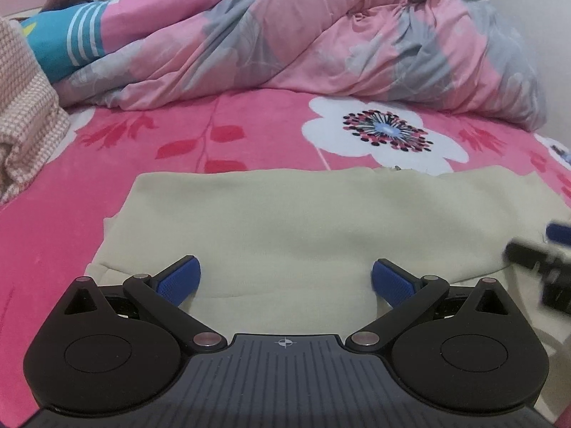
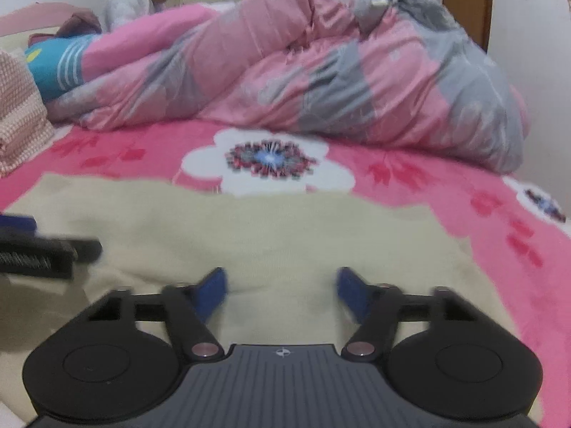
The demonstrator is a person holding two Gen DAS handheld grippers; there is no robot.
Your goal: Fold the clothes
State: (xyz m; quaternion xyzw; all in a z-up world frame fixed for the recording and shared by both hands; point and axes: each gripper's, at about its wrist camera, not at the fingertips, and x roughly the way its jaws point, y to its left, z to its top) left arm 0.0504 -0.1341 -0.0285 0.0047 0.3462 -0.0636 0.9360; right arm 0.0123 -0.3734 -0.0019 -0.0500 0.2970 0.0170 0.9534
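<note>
blue pads mark the left gripper (image 1: 285, 281), whose two fingers stand spread wide over the near part of one cream garment (image 1: 303, 221), with nothing pinched between them. the cloth lies flat under the tips; whether the pads touch it is hard to tell. the right gripper (image 2: 282, 292) also sits over the same cream garment (image 2: 267, 235), its two blue-padded fingers set apart with only flat cloth showing in the gap and no fold caught between them; the right wrist view is blurred, so contact with the fabric cannot be judged. each gripper shows at the edge of the other's view as a dark blurred shape, the right one at the right edge of the left wrist view and the left one at the left edge of the right wrist view.

the garment is spread on a pink bedsheet (image 1: 249, 135) printed with red leaves and white flowers; one white flower (image 1: 385, 135) lies just beyond the garment's far edge. behind it one rumpled pink and grey quilt (image 1: 321, 35) is heaped across the bed. to the left lie one pink checked cloth (image 1: 25, 117) and one teal item with white stripes (image 1: 67, 42), partly under the quilt. one person (image 2: 142, 0) in a pale top sits at the far left corner.
</note>
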